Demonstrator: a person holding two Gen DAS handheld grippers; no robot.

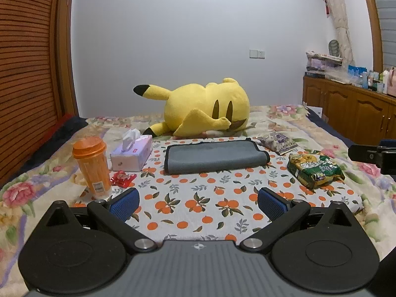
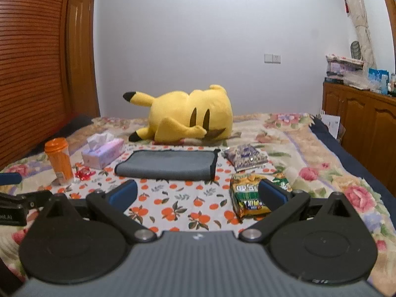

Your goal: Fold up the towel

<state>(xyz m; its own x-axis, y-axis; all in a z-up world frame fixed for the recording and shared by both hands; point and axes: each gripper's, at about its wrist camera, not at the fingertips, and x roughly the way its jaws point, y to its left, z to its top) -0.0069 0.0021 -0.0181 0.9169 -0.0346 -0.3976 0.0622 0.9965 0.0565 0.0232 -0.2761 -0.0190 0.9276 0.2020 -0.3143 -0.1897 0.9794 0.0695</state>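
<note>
Gray towel (image 1: pixel 215 156) lies folded on the orange-print cloth (image 1: pixel 198 203) on the bed, in front of the yellow plush (image 1: pixel 205 109), between the tissue box (image 1: pixel 131 154) and the snack bags (image 1: pixel 315 170). Left tool (image 1: pixel 198 201) spread wide, holding nothing; right tool (image 2: pixel 198 194) likewise released, both well short of the towel. Orange cup (image 1: pixel 92 167) stands at left.
</note>
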